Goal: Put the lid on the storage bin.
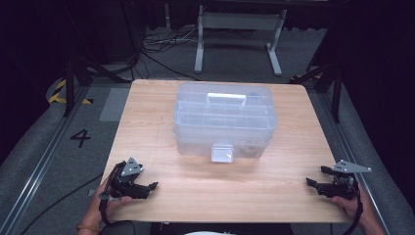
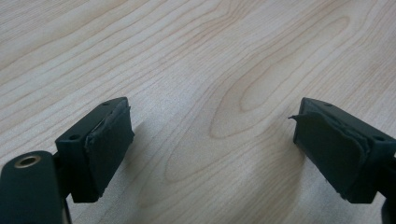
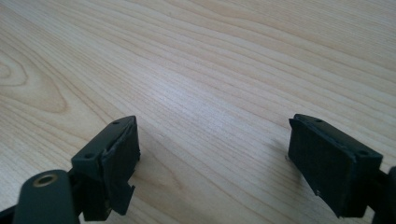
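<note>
A clear plastic storage box (image 1: 224, 119) with a lid, a white handle on top and a front latch stands in the middle of the wooden table (image 1: 161, 142). My left gripper (image 1: 150, 187) rests at the table's near left corner, open, nothing between its jaws. In the left gripper view the left gripper (image 2: 210, 140) stands wide apart over bare wood. My right gripper (image 1: 313, 177) lies at the near right edge, open and empty. The right gripper view has the right gripper (image 3: 212, 149) spread over bare wood too. Both are well short of the box.
Grey floor surrounds the table, with cables (image 1: 156, 44) and a white metal stand (image 1: 240, 24) behind it. A floor marking "4" (image 1: 80, 137) lies to the left. Dark frame legs (image 1: 73, 78) stand at both back corners.
</note>
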Motion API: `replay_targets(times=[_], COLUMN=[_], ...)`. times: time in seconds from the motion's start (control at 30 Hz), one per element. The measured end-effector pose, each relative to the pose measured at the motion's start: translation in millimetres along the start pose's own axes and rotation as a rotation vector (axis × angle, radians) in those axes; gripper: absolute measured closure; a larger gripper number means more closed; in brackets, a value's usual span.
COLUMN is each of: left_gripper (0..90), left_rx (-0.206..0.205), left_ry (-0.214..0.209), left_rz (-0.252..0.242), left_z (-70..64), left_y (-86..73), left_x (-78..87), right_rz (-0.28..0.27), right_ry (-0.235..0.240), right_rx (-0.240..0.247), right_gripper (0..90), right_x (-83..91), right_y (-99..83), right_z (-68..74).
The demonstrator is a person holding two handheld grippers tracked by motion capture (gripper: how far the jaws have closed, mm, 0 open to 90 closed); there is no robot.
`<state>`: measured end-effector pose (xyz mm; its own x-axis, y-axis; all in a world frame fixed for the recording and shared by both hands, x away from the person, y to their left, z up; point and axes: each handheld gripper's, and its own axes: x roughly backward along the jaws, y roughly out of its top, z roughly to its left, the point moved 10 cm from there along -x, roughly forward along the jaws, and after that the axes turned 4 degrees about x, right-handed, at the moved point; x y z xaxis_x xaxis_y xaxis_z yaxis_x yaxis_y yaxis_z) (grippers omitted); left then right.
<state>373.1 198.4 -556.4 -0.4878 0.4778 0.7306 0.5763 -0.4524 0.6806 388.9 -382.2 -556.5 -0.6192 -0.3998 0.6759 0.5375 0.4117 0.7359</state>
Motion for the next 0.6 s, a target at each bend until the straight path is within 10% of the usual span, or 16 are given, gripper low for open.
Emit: replay_targets(times=[0.6], left_gripper=[7.7], left_rx=[0.022], left_ry=[0.025], left_rz=[0.010], left_z=[1.9], left_y=[4.5], left_x=[-5.7], right_rz=[0.025], right_ry=[-0.045], right_rx=[-0.043], right_gripper=[7.5], right_x=[-1.4], right_y=[-2.0], right_z=[-6.0])
